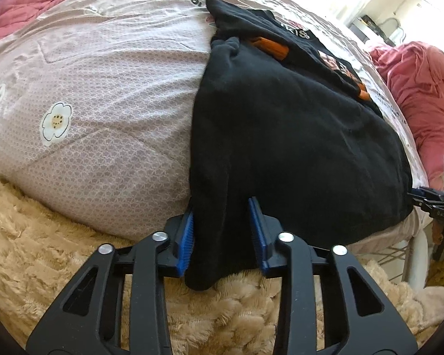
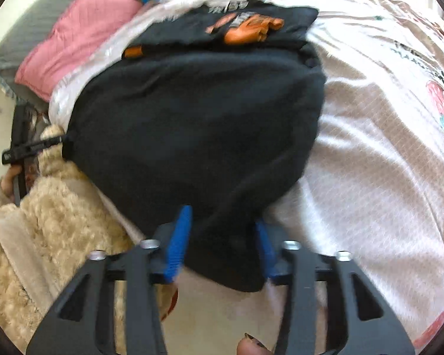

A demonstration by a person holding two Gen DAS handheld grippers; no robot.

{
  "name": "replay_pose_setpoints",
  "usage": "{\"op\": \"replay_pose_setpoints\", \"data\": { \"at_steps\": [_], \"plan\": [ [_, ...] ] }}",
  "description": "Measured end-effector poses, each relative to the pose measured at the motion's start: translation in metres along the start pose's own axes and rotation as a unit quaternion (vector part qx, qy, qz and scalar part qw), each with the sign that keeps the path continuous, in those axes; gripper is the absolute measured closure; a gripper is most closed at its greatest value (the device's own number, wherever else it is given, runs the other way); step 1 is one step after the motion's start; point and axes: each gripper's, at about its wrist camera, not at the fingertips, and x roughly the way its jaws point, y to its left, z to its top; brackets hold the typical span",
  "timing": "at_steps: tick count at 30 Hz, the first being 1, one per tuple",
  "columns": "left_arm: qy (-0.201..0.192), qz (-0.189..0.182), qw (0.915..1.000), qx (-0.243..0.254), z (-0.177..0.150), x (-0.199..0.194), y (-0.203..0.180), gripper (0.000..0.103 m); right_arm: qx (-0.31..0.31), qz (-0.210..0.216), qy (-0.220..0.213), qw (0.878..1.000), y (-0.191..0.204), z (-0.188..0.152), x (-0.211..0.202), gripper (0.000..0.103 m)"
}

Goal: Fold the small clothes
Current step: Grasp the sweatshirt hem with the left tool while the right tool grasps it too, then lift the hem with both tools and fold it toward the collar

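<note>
Left gripper: blue ribbed pads clamped on the near left corner of the black garment, hem bunched between them, a tail of cloth hanging below the pads at bottom centre of the left wrist view. Right gripper: same story on the near right corner, cloth pinched between its blue pads; that view is motion-blurred, so exact pad contact is a bit soft, but fabric fills the gap. Each gripper also shows in the other's view, at the far edge, biting the opposite corner. The garment lies spread across the bed, filling centre frame in both views, its far end in the upper centre with orange trim and a printed graphic, apparently folded under or over. Judgement: light, limp knit, likely fleecy or jersey; no stiffness, will sag between the two holds and drape wherever it's dropped; not fragile, moderate friction so the ribbed pads should keep it. Corners at the hem are the right holds for a lengthwise fold; keep tension between them or the middle will belly. Under it: a pale quilted bedspread, satiny sheen, flower print, soft and puffy. Near edge: shaggy beige throw. Pink quilted pillow in the upper left of the right wrist view.
</note>
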Motion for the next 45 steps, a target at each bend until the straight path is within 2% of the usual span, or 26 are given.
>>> {"op": "replay_pose_setpoints", "data": {
  "at_steps": [2,4,7,11,16,23,33,45],
  "plan": [
    [-0.002,-0.004,1.0,-0.008,0.003,-0.002,0.003,0.093,0.018,0.01,-0.006,1.0,-0.011,0.0,0.001,0.083],
    [-0.003,-0.007,0.9999,-0.008,0.004,-0.006,0.002,0.098,0.017,0.012,-0.014,1.0,-0.011,0.001,-0.001,0.084],
    [-0.011,-0.004,0.9999,0.002,0.006,-0.012,-0.003,0.099,-0.008,0.005,-0.031,0.999,-0.002,0.004,-0.008,0.087],
    [-0.038,-0.014,0.9992,0.001,0.012,-0.029,-0.008,0.099,-0.02,0.035,-0.092,0.995,0.008,0.015,-0.029,0.088],
    [-0.071,-0.028,0.9971,-0.008,0.025,-0.051,-0.008,0.099,-0.047,0.05,-0.176,0.982,0.026,0.038,-0.056,0.088],
    [-0.099,-0.041,0.9939,-0.025,0.044,-0.071,-0.005,0.099,-0.028,0.047,-0.245,0.968,0.02,0.055,-0.084,0.089],
    [-0.134,-0.062,0.9879,-0.048,0.068,-0.089,-0.005,0.099,0.029,0.048,-0.302,0.952,-0.003,0.064,-0.103,0.089],
    [-0.158,-0.071,0.9832,-0.058,0.1,-0.097,-0.01,0.099,0.062,0.047,-0.332,0.94,-0.015,0.073,-0.109,0.089]
  ]
}}
